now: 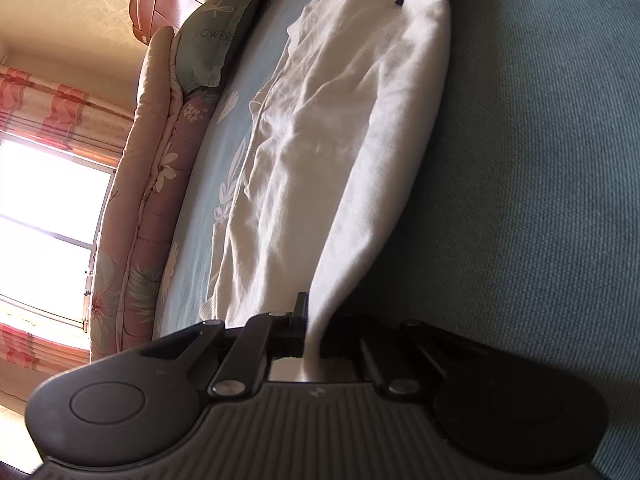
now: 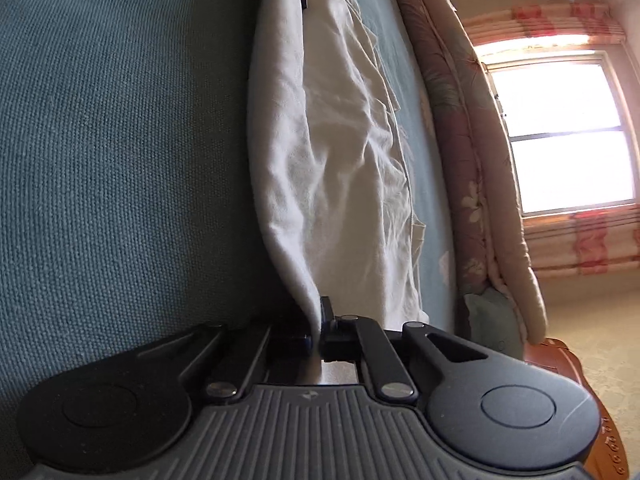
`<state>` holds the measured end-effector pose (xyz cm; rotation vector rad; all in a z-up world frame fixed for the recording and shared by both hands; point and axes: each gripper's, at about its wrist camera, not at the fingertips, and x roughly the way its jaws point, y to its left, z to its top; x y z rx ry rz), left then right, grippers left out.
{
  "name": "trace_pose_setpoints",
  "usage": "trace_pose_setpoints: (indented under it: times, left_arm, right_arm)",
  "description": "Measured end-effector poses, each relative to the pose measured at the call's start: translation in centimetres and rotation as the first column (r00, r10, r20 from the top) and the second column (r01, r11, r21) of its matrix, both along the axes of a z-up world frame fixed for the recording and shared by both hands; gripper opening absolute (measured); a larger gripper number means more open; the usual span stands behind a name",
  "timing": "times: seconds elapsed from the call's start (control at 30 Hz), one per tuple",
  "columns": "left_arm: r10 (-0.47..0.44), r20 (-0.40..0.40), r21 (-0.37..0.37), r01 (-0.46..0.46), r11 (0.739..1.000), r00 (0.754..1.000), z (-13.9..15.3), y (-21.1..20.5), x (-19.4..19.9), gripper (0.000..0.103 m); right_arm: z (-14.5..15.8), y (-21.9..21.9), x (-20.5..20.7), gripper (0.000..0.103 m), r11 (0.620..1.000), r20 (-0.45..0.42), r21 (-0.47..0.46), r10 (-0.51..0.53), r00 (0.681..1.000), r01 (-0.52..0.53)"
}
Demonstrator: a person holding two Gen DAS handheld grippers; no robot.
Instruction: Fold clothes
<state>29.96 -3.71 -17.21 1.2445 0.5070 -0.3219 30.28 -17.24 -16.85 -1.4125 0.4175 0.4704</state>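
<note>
White garment (image 1: 360,128) is being pinched at opposite ends by left gripper (image 1: 308,320) and right gripper (image 2: 318,320), both clamped closed on its edge, over teal bedsheet (image 1: 540,160).

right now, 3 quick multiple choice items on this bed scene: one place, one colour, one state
1. Where does the white garment lie?
A on the bed sheet
B on the floor
C on a chair

2. What colour is the pillow with writing on it?
A red
B grey-green
C black

3. How does the left gripper stand?
A wide open
B shut on the garment
C shut on nothing

Key: 1 A, it spreads over the blue-green sheet. 2 B, its cover is a dull green. 3 B, cloth runs between the closed fingers.
</note>
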Motion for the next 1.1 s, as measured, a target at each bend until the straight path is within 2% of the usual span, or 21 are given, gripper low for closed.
trace_pose_setpoints:
  times: [0.4, 0.5, 0.77, 0.93, 1.1]
  left_arm:
    - [0.007, -0.012, 0.01, -0.007, 1.0, 1.0, 0.1, 0.0, -0.4, 0.0]
    - [0.009, -0.011, 0.011, -0.009, 1.0, 1.0, 0.0, 0.0, -0.4, 0.0]
    - [0.01, -0.014, 0.009, -0.01, 1.0, 1.0, 0.3, 0.0, -0.3, 0.0]
    - [0.009, -0.014, 0.005, -0.009, 1.0, 1.0, 0.3, 0.1, -0.4, 0.0]
    - [0.01, -0.015, 0.004, -0.01, 1.0, 1.0, 0.4, 0.2, -0.5, 0.0]
  right_arm:
    - [0.4, 0.2, 0.7, 0.009, 0.999, -0.001, 0.025, -0.037, 0.999, 0.037]
    - [-0.1, 0.5, 0.6, 0.009, 1.0, 0.027, -0.023, -0.014, 1.0, 0.014]
    - [-0.7, 0.3, 0.0, 0.01, 0.999, 0.08, -0.035, 0.011, 0.997, -0.008]
    - [-0.3, 0.4, 0.0, 0.022, 0.999, 0.093, -0.036, 0.007, 0.996, -0.004]
    - [0.5, 0.3, 0.3, 0.053, 1.0, 0.129, -0.004, -0.027, 0.991, 0.027]
